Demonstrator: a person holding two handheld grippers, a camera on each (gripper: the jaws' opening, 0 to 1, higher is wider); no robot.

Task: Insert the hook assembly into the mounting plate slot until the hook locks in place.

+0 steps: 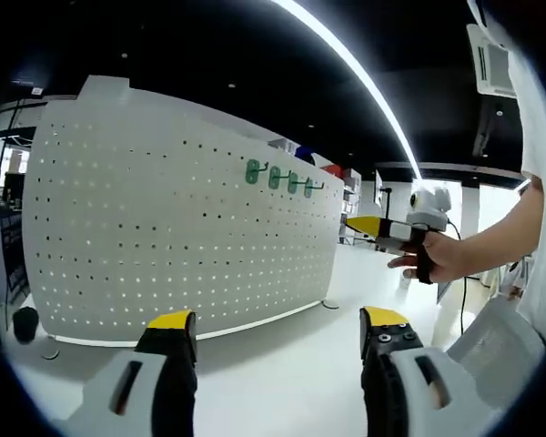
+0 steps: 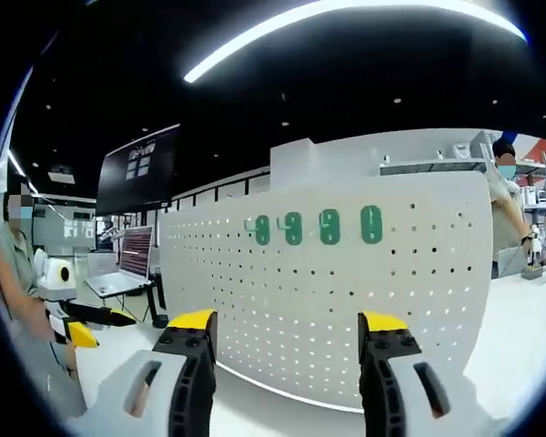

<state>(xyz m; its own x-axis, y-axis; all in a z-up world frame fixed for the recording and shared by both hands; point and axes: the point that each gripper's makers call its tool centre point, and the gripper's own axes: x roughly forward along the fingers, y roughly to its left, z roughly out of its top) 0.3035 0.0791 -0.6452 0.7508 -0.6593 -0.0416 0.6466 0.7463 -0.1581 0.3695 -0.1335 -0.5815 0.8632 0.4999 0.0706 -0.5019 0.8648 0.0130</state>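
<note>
A white perforated mounting plate stands upright on the white table. Several green hook assemblies hang in a row near its top right. My left gripper is open in front of the plate, well short of it, with nothing between its yellow-tipped fingers. A hand holds my right gripper at the right of that view, level with the plate's end. In the right gripper view the same plate faces me with the green hooks high on it. My right gripper is open and holds nothing.
The white table runs under and in front of the plate. A laptop on a stand sits left of the plate. My left gripper shows at the far left beside a person's body. People stand behind the plate's right end.
</note>
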